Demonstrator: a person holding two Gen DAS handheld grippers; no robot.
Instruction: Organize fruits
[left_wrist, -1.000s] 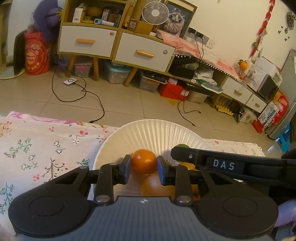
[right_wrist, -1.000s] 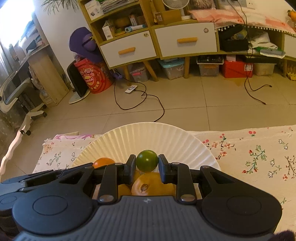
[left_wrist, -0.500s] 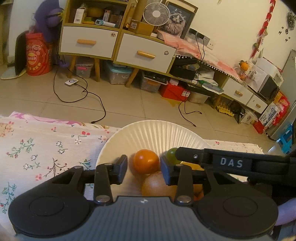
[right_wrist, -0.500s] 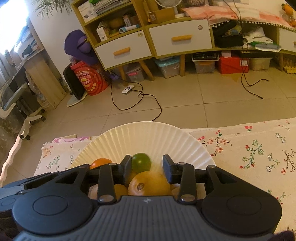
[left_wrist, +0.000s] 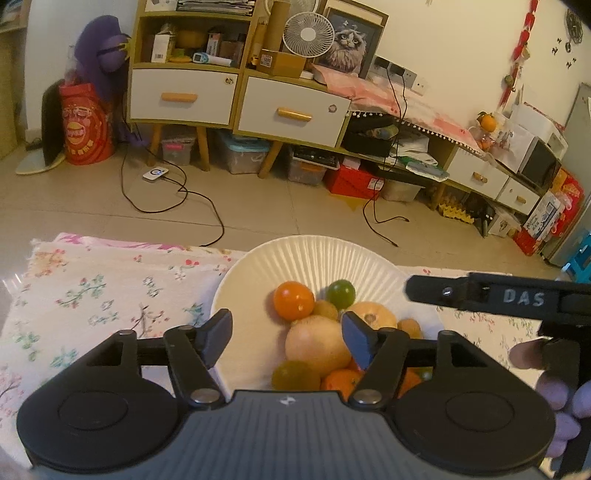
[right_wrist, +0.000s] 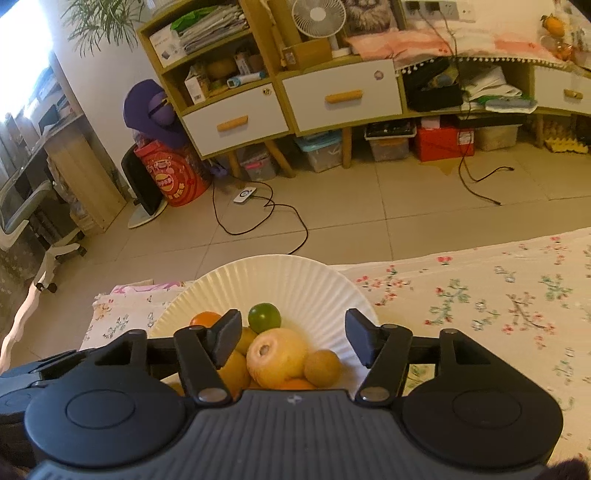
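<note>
A white ribbed plate on the floral tablecloth holds a pile of fruit. A small orange and a green lime lie at the far side of the pile, beside larger yellow fruits. My left gripper is open and empty above the near part of the plate. In the right wrist view the plate shows the lime, the orange and a yellow fruit. My right gripper is open and empty over them.
The floral tablecloth spreads left of the plate and also right of it. The table's far edge runs just behind the plate. Beyond it are a tiled floor with cables and a drawer cabinet.
Both grippers opened, releasing the small orange and the green lime onto the plate, then pulled back and up.
</note>
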